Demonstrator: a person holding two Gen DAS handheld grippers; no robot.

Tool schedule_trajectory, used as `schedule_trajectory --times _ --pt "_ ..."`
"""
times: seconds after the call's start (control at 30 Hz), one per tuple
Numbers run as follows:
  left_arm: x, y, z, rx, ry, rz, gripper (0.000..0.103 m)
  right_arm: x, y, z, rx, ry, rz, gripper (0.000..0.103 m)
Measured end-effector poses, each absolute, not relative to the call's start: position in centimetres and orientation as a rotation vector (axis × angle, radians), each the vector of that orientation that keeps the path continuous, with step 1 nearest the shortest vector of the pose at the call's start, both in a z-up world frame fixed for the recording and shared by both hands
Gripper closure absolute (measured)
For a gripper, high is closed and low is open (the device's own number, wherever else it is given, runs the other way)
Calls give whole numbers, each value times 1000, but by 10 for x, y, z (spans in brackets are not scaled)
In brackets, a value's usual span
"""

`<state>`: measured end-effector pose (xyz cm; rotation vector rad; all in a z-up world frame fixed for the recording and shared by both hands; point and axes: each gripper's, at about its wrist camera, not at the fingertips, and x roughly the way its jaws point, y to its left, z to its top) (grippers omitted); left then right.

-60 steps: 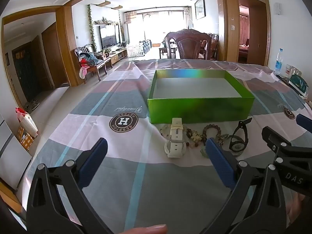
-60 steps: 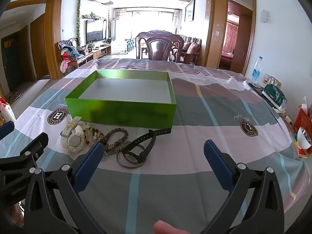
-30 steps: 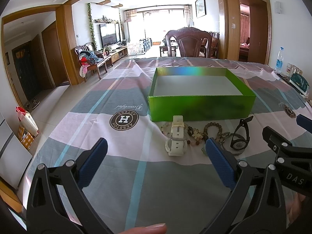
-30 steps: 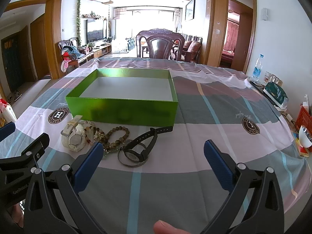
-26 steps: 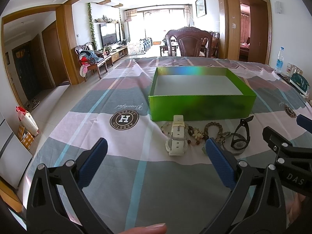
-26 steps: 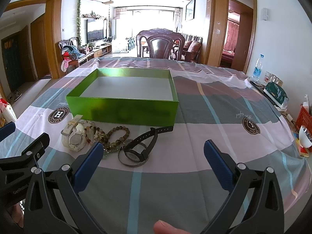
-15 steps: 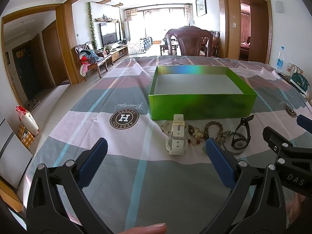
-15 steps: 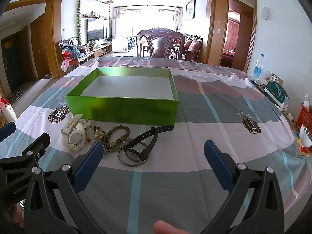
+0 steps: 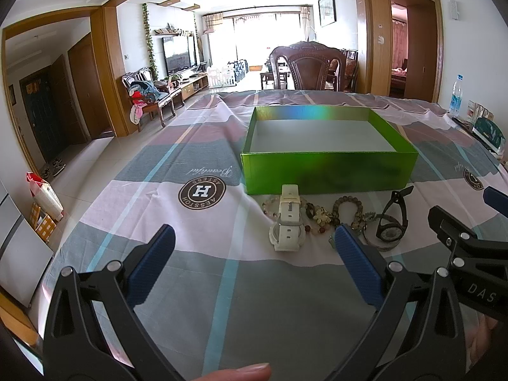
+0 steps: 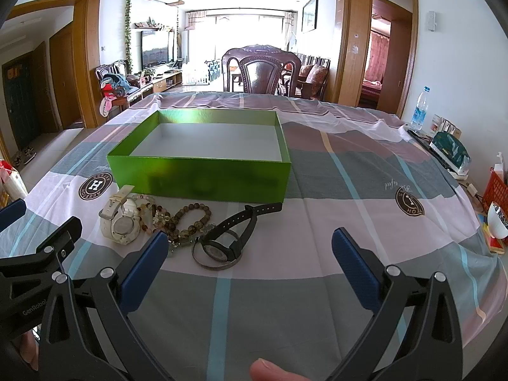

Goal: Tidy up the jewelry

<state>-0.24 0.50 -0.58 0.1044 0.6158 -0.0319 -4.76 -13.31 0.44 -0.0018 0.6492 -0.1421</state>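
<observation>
An empty green box [image 9: 328, 176] [image 10: 203, 181] stands on the checked tablecloth. In front of it lie a white watch [image 9: 287, 219] [image 10: 122, 222], bead bracelets [image 9: 347, 208] [image 10: 190, 220], a black watch [image 9: 392, 222] [image 10: 236, 231] and a metal bangle [image 10: 216, 262]. My left gripper [image 9: 254, 244] is open and empty, held short of the white watch. My right gripper [image 10: 250, 244] is open and empty, held short of the black watch and bangle. Each gripper shows at the edge of the other's view.
A water bottle [image 10: 419, 109], a dark green pouch [image 10: 451, 152], a red basket [image 10: 497, 189] and a bowl [image 10: 497, 220] sit along the table's right edge. A carved wooden chair [image 10: 262, 71] stands behind the table. The table's left edge drops to tiled floor.
Both grippers have eased slightly back or upward; the box and jewelry sit a little lower and farther in view. Nothing was grasped or moved on the table.
</observation>
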Motion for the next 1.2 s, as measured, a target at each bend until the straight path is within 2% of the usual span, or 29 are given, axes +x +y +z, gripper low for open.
schedule_trajectory --times 1.2 --pt "3 5 -17 104 628 -29 4 -48 -131 2 -3 649 -138 3"
